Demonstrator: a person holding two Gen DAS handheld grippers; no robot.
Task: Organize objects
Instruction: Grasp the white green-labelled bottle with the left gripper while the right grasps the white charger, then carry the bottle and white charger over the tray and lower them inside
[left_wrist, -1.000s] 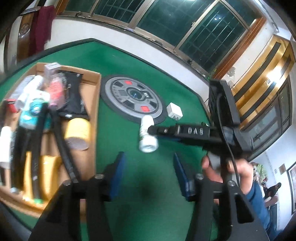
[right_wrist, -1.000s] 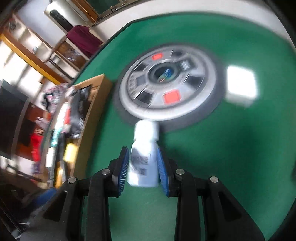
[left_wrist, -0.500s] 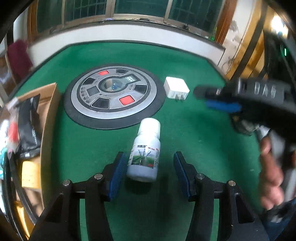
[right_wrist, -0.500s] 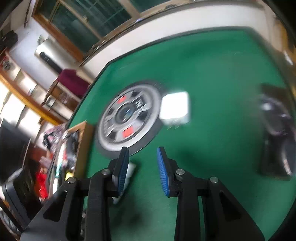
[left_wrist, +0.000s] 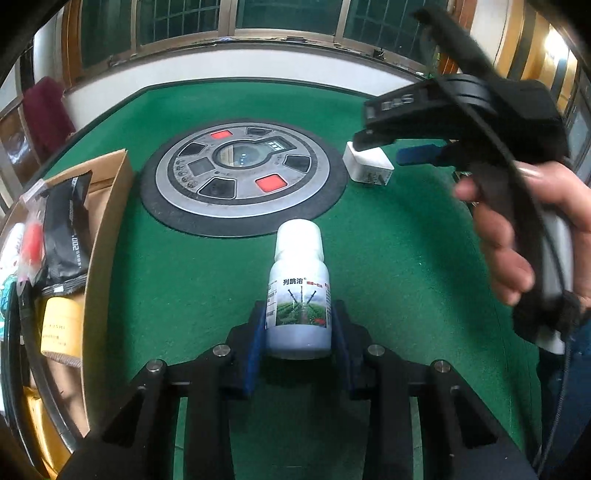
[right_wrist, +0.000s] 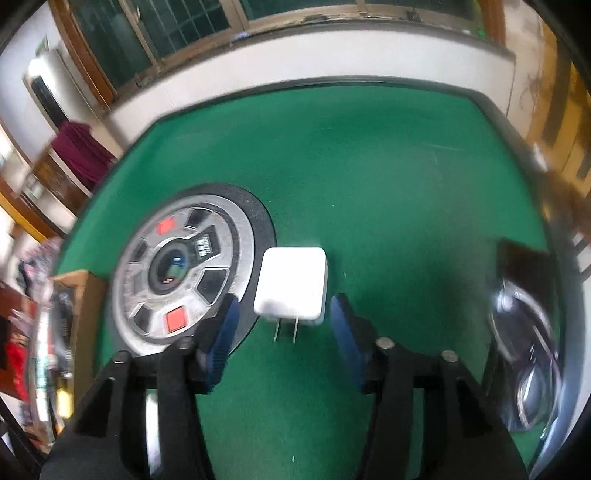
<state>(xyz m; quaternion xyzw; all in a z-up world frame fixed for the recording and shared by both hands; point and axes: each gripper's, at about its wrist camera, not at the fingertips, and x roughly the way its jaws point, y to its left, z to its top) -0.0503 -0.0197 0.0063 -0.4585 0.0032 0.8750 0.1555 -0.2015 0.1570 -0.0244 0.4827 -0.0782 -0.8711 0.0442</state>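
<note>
Left gripper (left_wrist: 298, 332): jaws closing on the bottle (left_wrist: 300, 295), pads against both its sides; bottle lies on the green bench (left_wrist: 388, 280), cap pointing away. Beyond the cap, the round dial (left_wrist: 240, 181); to its left, the box (left_wrist: 107, 206) of sundries. Right gripper (right_wrist: 282, 325): jaws opening, charger (right_wrist: 291, 282) between them, untouched, prongs toward the gripper. Dial just left of charger.

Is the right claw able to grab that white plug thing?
Probably yes. The right claw is opening, its blue fingers either side of the white charger without touching it. Nothing sits between them on the green table.
</note>
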